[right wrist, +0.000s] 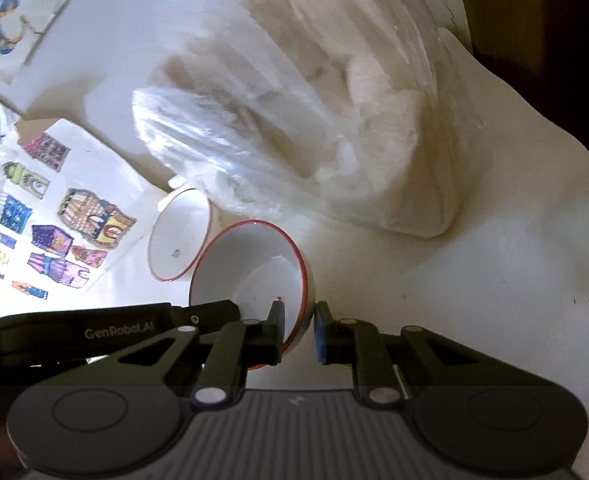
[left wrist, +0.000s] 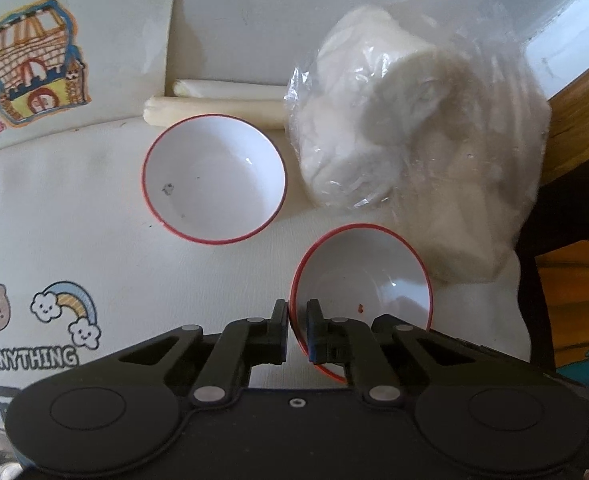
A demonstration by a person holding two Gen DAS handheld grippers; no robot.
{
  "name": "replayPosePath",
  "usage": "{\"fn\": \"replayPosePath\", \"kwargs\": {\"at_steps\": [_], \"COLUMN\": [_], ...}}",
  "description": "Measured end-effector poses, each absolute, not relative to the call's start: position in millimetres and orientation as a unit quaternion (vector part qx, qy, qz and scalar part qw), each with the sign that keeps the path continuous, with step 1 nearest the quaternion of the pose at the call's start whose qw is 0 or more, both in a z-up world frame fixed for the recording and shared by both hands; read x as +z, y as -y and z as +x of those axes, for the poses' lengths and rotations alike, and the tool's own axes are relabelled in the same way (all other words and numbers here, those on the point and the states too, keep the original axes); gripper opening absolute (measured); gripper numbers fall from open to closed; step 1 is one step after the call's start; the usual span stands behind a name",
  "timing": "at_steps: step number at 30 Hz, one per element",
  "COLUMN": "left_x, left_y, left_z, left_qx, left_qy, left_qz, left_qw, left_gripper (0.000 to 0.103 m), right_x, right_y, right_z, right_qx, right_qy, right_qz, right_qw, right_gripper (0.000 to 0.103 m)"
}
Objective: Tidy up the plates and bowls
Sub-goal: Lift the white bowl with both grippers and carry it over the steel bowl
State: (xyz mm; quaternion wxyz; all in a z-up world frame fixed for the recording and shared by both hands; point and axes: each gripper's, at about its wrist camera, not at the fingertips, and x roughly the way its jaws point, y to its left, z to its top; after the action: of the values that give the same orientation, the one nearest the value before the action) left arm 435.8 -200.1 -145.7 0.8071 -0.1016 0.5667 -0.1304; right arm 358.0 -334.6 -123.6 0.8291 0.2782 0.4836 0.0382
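White tabletop (left wrist: 74, 220), cluttered along the top and right of frame: plastic bag of white rolls (left wrist: 414, 128) fills the upper right, two rolled papers (left wrist: 214, 108) lie just behind the far bowl (left wrist: 214, 178), sticker sheet (left wrist: 34, 60) upper left. Tabletop edge runs down the right side of the frame, dark drop beyond; open room is mid-left and lower left. Far bowl sits upright, upper centre, apart from the near bowl (left wrist: 362, 280), which is lower centre, close beside the bag. Left gripper (left wrist: 297, 312) is clenched on the near bowl's left rim, one finger inside, one outside. In the right wrist view the same near bowl (right wrist: 254, 272) is tilted, mouth toward the left of frame, right gripper (right wrist: 299, 316) pinching its rim, jaws narrow, wall between the pads. The left gripper's body (right wrist: 114, 332) comes in from the left. Far bowl (right wrist: 180, 236) sits just behind, rims overlapping in view; contact unclear.
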Motion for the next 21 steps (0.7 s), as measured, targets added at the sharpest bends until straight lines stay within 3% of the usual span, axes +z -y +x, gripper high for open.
{"fn": "replayPosePath", "kwargs": {"at_steps": [21], "left_x": [-103], "left_y": [151], "left_z": [377], "left_qx": [-0.167], "left_qy": [-0.537], "left_qz": [-0.108], "left_qw": [0.82], "left_gripper": [0.009], "right_x": [-78], "right_y": [295], "right_z": [308], "right_qx": [0.049], "right_qy": [-0.469], "right_qz": [0.258], "right_qw": [0.843], "right_gripper": [0.017]}}
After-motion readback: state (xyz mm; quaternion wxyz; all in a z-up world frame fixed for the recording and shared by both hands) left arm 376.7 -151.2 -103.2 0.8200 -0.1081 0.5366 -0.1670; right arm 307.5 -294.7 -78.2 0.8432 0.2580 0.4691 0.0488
